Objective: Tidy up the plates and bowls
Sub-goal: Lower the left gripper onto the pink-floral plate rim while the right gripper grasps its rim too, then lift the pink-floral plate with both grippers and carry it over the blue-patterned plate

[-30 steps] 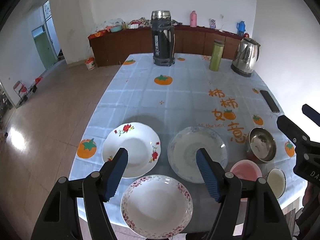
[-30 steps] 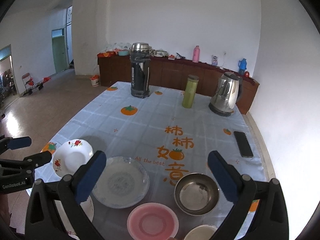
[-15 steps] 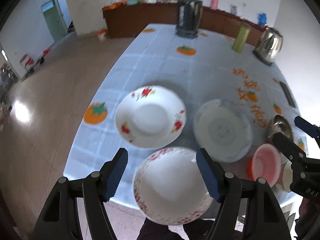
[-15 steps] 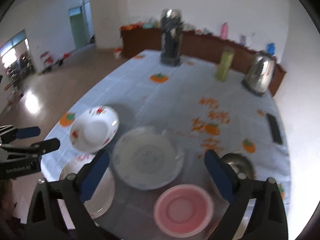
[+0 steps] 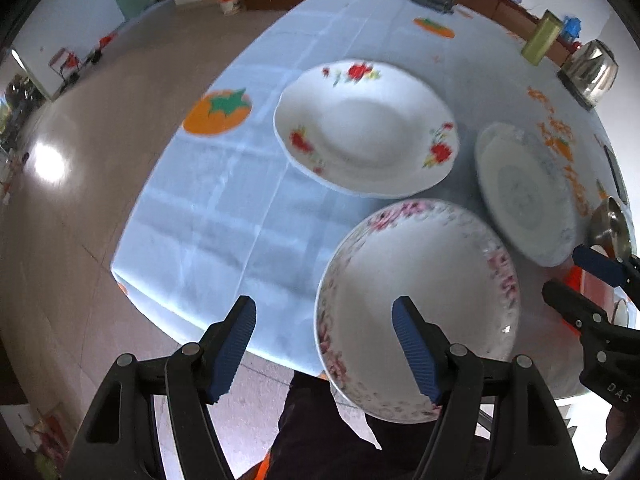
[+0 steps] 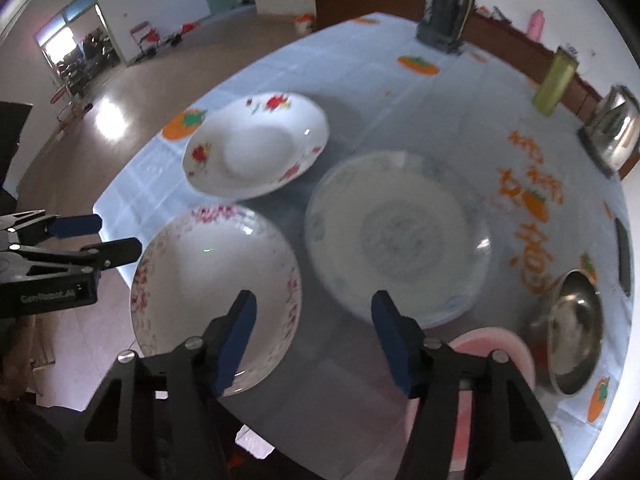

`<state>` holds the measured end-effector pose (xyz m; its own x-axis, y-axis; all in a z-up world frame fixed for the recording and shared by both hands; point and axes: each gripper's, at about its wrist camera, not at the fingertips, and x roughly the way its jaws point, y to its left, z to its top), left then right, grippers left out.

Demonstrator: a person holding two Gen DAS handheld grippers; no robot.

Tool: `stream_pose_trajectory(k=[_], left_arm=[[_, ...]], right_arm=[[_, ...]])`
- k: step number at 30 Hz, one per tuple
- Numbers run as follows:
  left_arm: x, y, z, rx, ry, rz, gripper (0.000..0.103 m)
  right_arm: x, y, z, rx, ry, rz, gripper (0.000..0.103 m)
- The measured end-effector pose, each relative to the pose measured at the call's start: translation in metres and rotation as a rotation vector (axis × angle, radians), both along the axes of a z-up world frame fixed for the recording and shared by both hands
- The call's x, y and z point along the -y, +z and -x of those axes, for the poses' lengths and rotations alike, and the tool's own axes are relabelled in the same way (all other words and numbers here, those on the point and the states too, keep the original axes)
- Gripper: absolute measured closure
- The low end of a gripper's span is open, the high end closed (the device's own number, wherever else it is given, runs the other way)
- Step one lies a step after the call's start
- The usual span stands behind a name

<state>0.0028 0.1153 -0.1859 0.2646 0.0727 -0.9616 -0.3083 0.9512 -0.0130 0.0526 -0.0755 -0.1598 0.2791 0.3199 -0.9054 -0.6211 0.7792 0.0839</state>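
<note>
Three plates lie on the table near its front edge: a pink-flowered plate (image 5: 420, 304) (image 6: 216, 296), a red-rose plate (image 5: 366, 128) (image 6: 256, 146) and a blue-patterned plate (image 5: 524, 192) (image 6: 400, 236). A pink bowl (image 6: 496, 360) and a steel bowl (image 6: 576, 328) sit to the right. My left gripper (image 5: 324, 344) hangs open above the pink-flowered plate's left rim, nothing between its fingers. My right gripper (image 6: 312, 336) hovers over the gap between the pink-flowered and blue-patterned plates; its jaws are closing with nothing between them.
The light blue tablecloth (image 5: 224, 200) has orange fruit prints. At the far end stand a dark thermos (image 6: 444, 4), a green flask (image 6: 556, 80) and a steel kettle (image 6: 612, 128). A phone (image 6: 622, 256) lies near the right edge. Brown floor (image 5: 80, 168) is to the left.
Both grippers have sunk toward the table and tipped downward; the plates now fill the views. The right gripper's fingers have come closer together. The plates have not moved.
</note>
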Motion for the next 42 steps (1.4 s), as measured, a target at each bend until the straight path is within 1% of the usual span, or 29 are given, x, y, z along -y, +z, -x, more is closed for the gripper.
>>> stream_pose_trajectory(k=[2, 4, 6, 8, 9, 11, 13, 15, 16, 17, 19, 20, 22, 24, 27, 31, 35, 42], left_arm=[[-0.005, -0.008, 0.001, -0.019, 0.013, 0.024, 0.03], [-0.007, -0.015, 0.001, -0.032, 0.016, 0.035, 0.03], [-0.01, -0.021, 0.001, -0.045, 0.02, 0.057, 0.034], [-0.011, -0.025, 0.001, -0.058, 0.02, 0.069, 0.044], [-0.011, -0.027, 0.001, -0.063, 0.016, 0.073, 0.047], [-0.012, -0.031, 0.002, -0.077, 0.019, 0.088, 0.056], [-0.012, -0.035, 0.002, -0.084, 0.014, 0.104, 0.064], [-0.012, -0.038, 0.003, -0.093, 0.013, 0.11, 0.064], [-0.012, -0.039, 0.003, -0.093, 0.012, 0.122, 0.067], [-0.012, -0.04, 0.003, -0.094, 0.011, 0.127, 0.072], [-0.011, -0.041, 0.003, -0.096, 0.007, 0.13, 0.076], [-0.011, -0.042, 0.003, -0.096, 0.005, 0.129, 0.082], [-0.012, -0.043, 0.002, -0.101, 0.004, 0.117, 0.085], [-0.012, -0.044, 0.001, -0.104, 0.009, 0.125, 0.085], [-0.014, -0.044, 0.001, -0.1, 0.016, 0.136, 0.085], [-0.013, -0.046, -0.002, -0.099, 0.01, 0.119, 0.085], [-0.007, -0.041, -0.002, -0.111, -0.015, 0.062, 0.088], [-0.003, -0.032, -0.004, -0.096, -0.024, 0.012, 0.089]], right_arm=[[-0.005, -0.009, 0.001, -0.022, 0.014, 0.012, 0.044], [-0.008, -0.016, 0.002, -0.04, 0.026, 0.024, 0.048], [-0.01, -0.025, 0.001, -0.056, 0.031, 0.043, 0.056], [-0.011, -0.032, 0.001, -0.07, 0.039, 0.055, 0.059], [-0.012, -0.035, 0.001, -0.081, 0.043, 0.062, 0.061], [-0.013, -0.04, 0.002, -0.095, 0.05, 0.066, 0.064], [-0.015, -0.045, 0.002, -0.108, 0.055, 0.068, 0.066], [-0.015, -0.049, 0.002, -0.12, 0.057, 0.071, 0.07], [-0.015, -0.051, 0.002, -0.124, 0.057, 0.073, 0.071], [-0.015, -0.053, 0.001, -0.13, 0.056, 0.075, 0.073], [-0.015, -0.058, 0.001, -0.143, 0.055, 0.076, 0.076], [-0.015, -0.059, 0.001, -0.149, 0.054, 0.075, 0.077], [-0.016, -0.061, 0.0, -0.153, 0.054, 0.077, 0.078], [-0.016, -0.064, 0.0, -0.161, 0.062, 0.071, 0.084], [-0.018, -0.067, 0.0, -0.181, 0.075, 0.057, 0.089], [-0.019, -0.067, 0.0, -0.179, 0.07, 0.051, 0.089], [-0.02, -0.066, 0.002, -0.168, 0.075, 0.059, 0.089], [-0.024, -0.059, 0.004, -0.15, 0.091, 0.061, 0.089]])
